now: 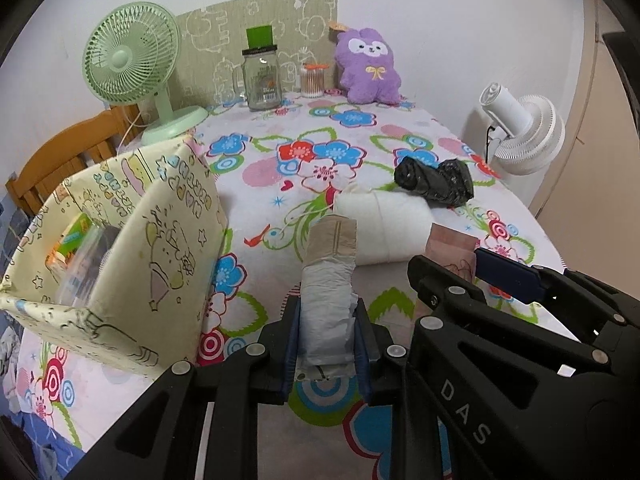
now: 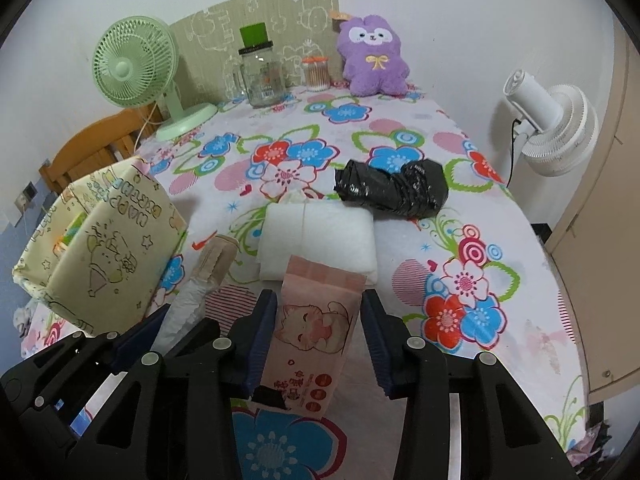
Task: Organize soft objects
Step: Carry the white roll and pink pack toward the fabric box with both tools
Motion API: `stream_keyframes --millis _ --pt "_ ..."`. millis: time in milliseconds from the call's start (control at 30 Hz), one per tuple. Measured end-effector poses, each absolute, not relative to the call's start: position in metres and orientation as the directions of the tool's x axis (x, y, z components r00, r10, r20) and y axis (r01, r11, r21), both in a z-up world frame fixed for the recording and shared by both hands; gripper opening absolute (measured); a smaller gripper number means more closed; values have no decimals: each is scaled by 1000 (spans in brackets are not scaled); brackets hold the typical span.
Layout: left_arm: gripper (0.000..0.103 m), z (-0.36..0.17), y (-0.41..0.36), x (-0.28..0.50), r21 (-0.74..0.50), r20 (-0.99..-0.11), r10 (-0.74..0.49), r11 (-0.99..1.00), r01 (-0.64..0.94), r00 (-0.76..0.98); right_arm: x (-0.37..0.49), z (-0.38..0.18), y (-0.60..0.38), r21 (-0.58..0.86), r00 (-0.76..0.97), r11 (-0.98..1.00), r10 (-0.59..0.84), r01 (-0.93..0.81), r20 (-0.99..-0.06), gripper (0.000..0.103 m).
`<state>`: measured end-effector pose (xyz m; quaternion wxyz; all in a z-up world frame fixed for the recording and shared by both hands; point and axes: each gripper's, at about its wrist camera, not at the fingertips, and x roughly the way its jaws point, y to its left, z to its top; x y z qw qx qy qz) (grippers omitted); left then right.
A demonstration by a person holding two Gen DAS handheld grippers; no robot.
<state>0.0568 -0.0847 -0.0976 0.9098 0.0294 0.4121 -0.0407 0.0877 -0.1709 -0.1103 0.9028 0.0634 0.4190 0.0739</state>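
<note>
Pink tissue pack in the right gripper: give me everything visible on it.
The pink tissue pack is a soft, flat plastic-wrapped packet, pale pink with a cartoon baby face and red printed characters and round badges near its lower end. It stands between the blue pads of the right gripper, lengthwise along the fingers, lifted off the floral tablecloth. Its far end overlaps the white folded bundle in view; contact there cannot be told.

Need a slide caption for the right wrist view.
Right tool holds a pink tissue pack over the floral tablecloth, box at left.
</note>
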Motion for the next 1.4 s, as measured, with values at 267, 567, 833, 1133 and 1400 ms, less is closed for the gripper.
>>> stream_keyframes --millis 267,567,833,1133,1400 --pt "23 -79 -85 47 24 -718 -56 994 104 693 76 -89 -174 167 677 983 176 -79 -715 45" --pt "23 -58 -86 37 28 -683 -61 994 109 728 65 -67 -177 170 716 982 175 -81 -675 44" --pt "23 -37 -85 31 34 -650 -65 993 114 757 57 -47 -179 171 746 982 175 -83 -643 44" --pt "23 -15 -83 27 36 -611 -74 992 121 788 51 -20 -179 171 780 982 172 -84 -601 44" --pt "23 1 -77 27 30 -582 -85 992 126 809 51 -2 -175 157 801 984 161 -85 -577 44"
